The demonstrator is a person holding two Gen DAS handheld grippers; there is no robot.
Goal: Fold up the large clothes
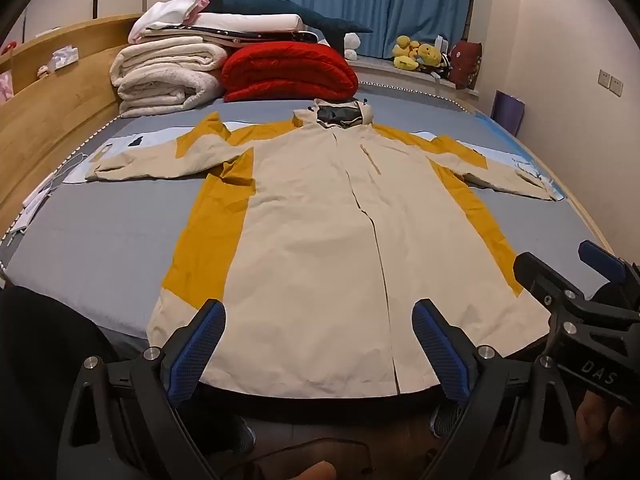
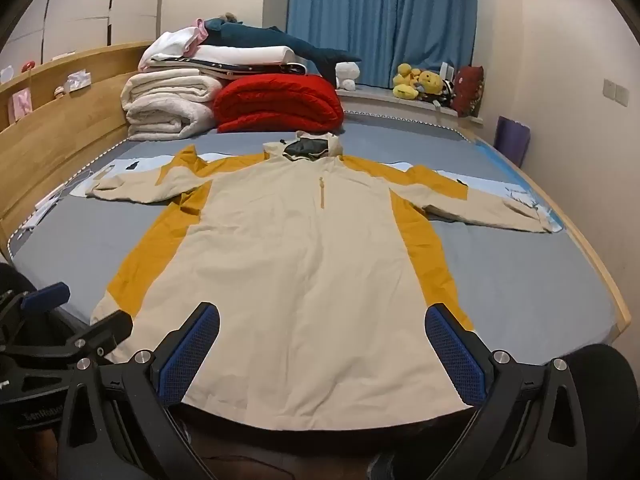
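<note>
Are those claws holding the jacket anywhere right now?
No. Both the left claw and right claw are open above the jacket, gripping nothing.

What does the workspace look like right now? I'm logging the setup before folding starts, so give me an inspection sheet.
Surface: wide bed with grey-blue sheet, wooden frame along its sides.
Job's things: large cream-and-mustard hooded jacket lying flat, front up, both sleeves spread out, hem at the near edge; not yet folded.
Clutter: folded white fleece blankets, rolled red quilt, dark teal plush shark stacked at the far end.
Grippers: left gripper open, hovering above the hem; right gripper open, likewise; neither holds anything.
Cables: thin white cord at the bed's left edge.
Surroundings: blue curtains, yellow plush toys on the window ledge.
</note>
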